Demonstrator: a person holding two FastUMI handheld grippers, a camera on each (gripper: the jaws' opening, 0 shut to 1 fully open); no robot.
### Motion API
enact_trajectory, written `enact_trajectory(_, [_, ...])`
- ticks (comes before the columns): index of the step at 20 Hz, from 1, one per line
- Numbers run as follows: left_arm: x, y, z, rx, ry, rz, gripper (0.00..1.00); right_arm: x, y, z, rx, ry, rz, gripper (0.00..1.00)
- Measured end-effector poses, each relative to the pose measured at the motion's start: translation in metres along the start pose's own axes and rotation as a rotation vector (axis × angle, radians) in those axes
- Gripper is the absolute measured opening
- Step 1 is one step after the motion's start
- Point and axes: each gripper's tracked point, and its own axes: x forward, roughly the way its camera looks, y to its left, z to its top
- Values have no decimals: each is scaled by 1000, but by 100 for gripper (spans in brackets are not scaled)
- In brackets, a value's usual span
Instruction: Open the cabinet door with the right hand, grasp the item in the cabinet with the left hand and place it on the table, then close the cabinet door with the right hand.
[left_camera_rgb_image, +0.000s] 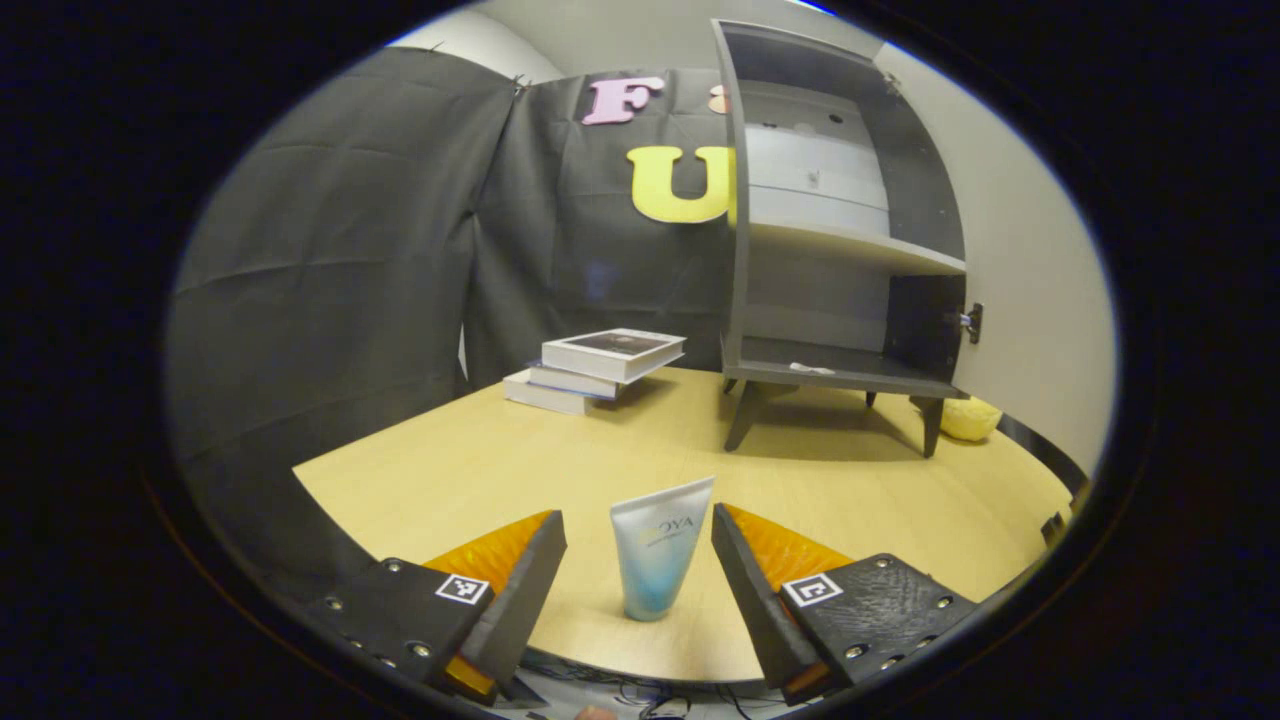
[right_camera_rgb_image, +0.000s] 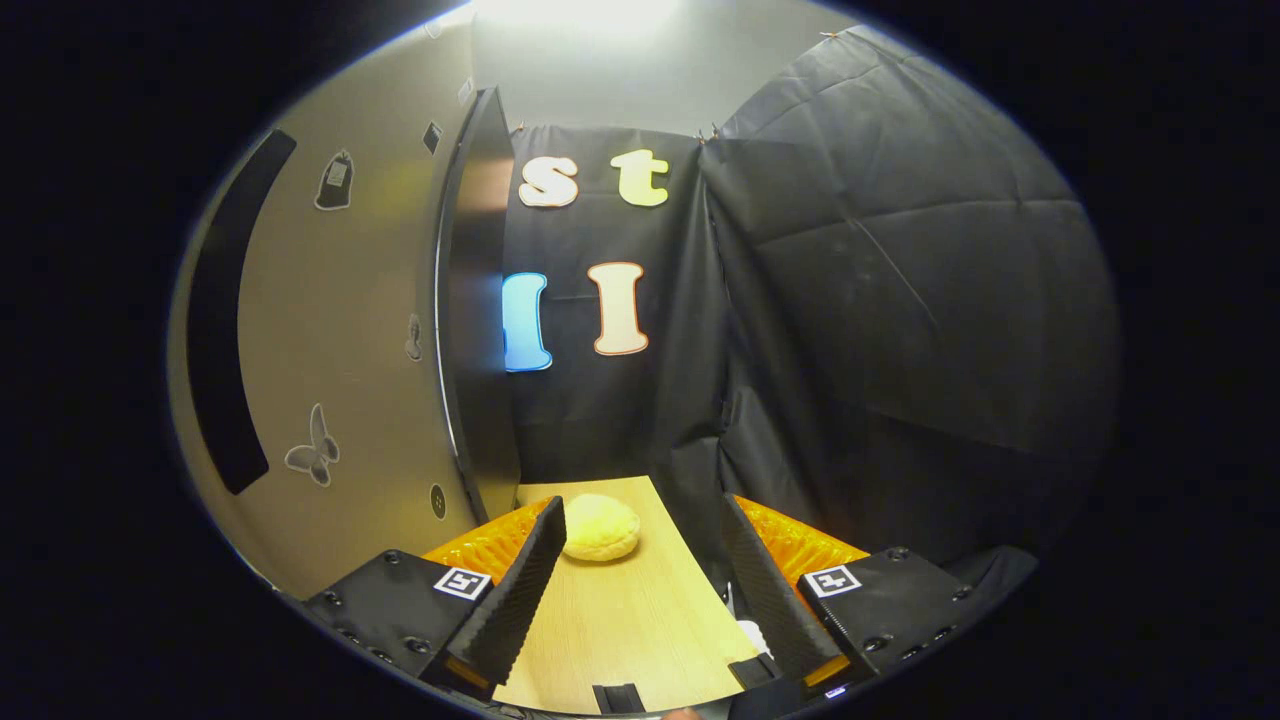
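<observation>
At counter (left_camera_rgb_image: 480, 470) front edge: upright pale-blue plastic tube (left_camera_rgb_image: 657, 548), untouched between wide-open left claw (left_camera_rgb_image: 640, 585) | right claw (right_camera_rgb_image: 640, 580) wide open, empty | grey wooden cabinet (left_camera_rgb_image: 835, 240) door open

left gripper view: faces cabinet (left_camera_rgb_image: 840, 250) | right gripper view: beside door (right_camera_rgb_image: 480, 300)

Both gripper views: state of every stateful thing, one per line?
Cabinet: open, shelves look bare apart from a small white scrap.
Cabinet door: swung open, edge-on beside the right claw.
Tube: standing cap-down on the table, untouched.
Left claw: open, fingers either side of the tube.
Right claw: open, holding nothing.
Books: closed, stacked, top one skewed.
</observation>
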Motion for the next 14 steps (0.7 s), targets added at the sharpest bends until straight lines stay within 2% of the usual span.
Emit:
enact_trajectory(5, [-38, -11, 84, 53, -86, -4, 88, -4, -1, 10, 25, -24, 26, 92])
enact_trajectory(7, [-49, -8, 127, 80, -120, 23, 90, -9, -3, 17, 20, -39, 20, 93])
enact_trajectory(9, [-55, -4, 171, 115, -148, 54, 88, -16, -1, 23, 21, -49, 23, 93])
enact_trajectory(10, [-60, -3, 192, 121, -169, 64, 88, -19, 0, 27, 21, -54, 25, 98])
enact_trajectory(11, [-63, -4, 211, 114, -191, 62, 88, -24, 0, 31, 20, -61, 27, 93])
enact_trajectory(13, [-71, -9, 243, 82, -234, 34, 89, -35, 4, 42, 31, -76, 34, 93])
enact_trajectory(14, [-73, -7, 252, 71, -248, 22, 89, -43, 9, 47, 43, -84, 41, 98])
